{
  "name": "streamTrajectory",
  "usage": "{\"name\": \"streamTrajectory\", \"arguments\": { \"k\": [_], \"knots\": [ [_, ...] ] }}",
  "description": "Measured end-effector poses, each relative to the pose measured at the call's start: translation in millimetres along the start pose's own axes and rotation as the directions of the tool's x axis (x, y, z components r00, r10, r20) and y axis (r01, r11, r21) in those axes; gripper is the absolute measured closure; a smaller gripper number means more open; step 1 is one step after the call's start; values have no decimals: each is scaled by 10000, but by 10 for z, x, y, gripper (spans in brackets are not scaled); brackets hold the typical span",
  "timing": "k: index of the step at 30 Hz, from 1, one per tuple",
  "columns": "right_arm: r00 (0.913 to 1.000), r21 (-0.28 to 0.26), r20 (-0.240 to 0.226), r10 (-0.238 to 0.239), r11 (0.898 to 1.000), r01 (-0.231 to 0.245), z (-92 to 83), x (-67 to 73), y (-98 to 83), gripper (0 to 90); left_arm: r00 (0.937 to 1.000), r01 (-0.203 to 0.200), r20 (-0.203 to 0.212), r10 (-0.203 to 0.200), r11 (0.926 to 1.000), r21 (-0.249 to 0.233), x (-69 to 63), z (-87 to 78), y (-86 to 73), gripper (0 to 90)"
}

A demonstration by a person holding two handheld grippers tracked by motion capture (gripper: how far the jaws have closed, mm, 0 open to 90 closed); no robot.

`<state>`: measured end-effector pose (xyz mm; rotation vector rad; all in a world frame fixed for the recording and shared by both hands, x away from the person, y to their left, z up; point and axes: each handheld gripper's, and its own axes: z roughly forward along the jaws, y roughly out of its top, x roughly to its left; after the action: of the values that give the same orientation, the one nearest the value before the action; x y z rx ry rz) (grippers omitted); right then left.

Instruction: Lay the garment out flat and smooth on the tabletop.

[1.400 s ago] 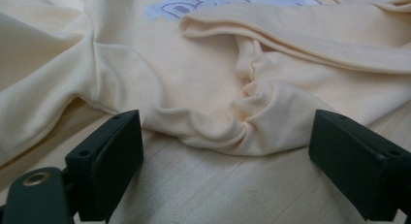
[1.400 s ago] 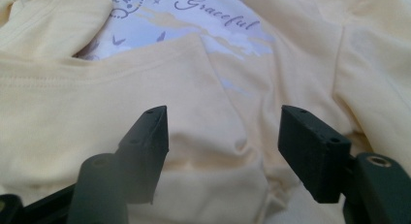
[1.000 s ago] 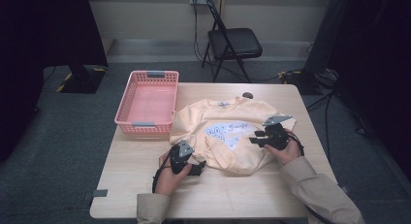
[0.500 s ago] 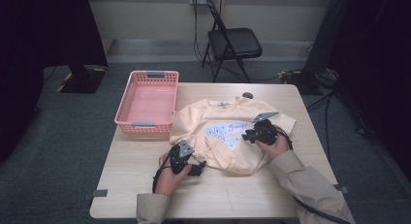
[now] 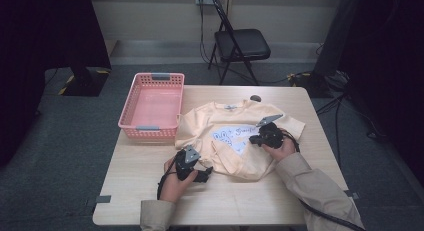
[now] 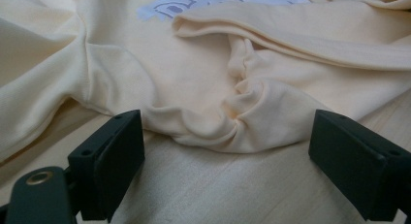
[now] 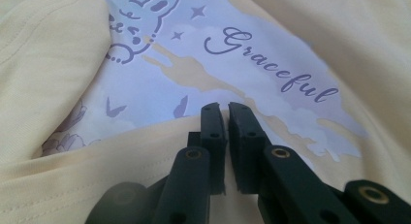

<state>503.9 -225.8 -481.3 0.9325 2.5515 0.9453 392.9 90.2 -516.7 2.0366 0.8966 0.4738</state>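
Note:
A pale yellow T-shirt [image 5: 235, 158] with a blue "Graceful" print lies crumpled on the wooden table [image 5: 150, 181]. My right gripper [image 5: 253, 139] rests on the shirt at the print's right edge. In the right gripper view, its jaws [image 7: 223, 110] have just been closing and now pinch a folded edge of the shirt [image 7: 48, 64] below the print. My left gripper [image 5: 204, 174] lies on the table at the shirt's near left edge. In the left gripper view it [image 6: 228, 124] stands wide open, with the bunched hem [image 6: 232, 122] just ahead of the pads and untouched.
A pink plastic basket [image 5: 147, 127] sits at the table's far left corner, beside the shirt. A small dark object [image 5: 255, 98] lies near the far edge. A black folding chair [image 5: 242, 43] stands beyond the table. Bare wood runs along the near edge.
My right hand and gripper have shifted left across the shirt toward the print. The left gripper has stayed where it was.

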Motion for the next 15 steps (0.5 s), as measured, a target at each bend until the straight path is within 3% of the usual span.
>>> {"name": "streamTrajectory", "arguments": {
  "k": [7, 15],
  "knots": [
    [9991, -421, -263, 318, 9986, -329, -106, 4, -33, 858, 10000, 2, 3, -2, 10000, -1, 0, 0, 0, 121],
    [9987, -953, -386, 319, 9948, -355, -342, 62, -41, 863, 10000, -38, 38, 38, 10000, 9, -2, -1, 0, 121]
  ]
}}
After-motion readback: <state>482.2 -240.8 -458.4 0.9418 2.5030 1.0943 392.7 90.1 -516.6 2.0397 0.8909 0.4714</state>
